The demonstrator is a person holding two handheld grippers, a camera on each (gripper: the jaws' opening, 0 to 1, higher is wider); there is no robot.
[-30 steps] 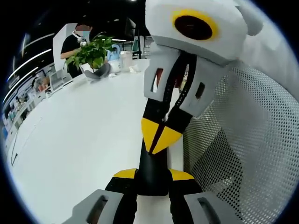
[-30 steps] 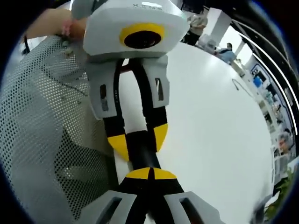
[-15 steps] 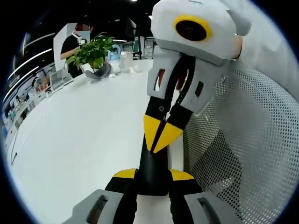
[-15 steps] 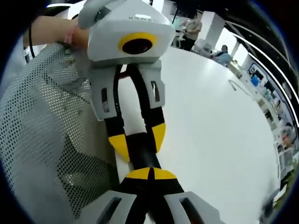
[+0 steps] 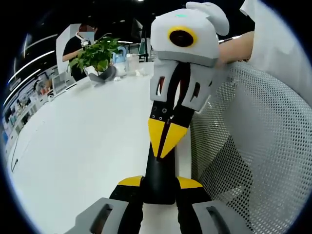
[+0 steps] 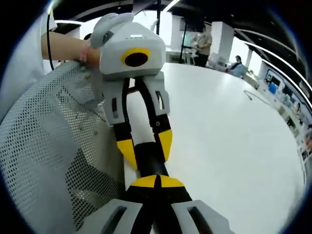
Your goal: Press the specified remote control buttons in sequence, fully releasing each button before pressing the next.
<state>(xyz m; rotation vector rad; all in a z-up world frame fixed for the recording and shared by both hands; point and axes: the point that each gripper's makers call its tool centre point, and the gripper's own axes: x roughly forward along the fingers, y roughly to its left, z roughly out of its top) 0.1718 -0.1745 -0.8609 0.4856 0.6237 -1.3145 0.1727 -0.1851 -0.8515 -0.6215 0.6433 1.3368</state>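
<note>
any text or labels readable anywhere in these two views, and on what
None can be read for certain.
In the right gripper view, small print sits on top of the left hand-held gripper, on its white housing: too blurred to read.
Black remote, white table, mesh chair, plant: no lettering visible.

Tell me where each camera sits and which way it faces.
Left gripper view: rides the left hand-held gripper, looks along the black remote at the right hand-held gripper facing it; a forearm shows.
Right gripper view: rides the right one, faces back at the left one; a hand shows.
Shared: both hand-held grippers, remote, white table, mesh chair.
</note>
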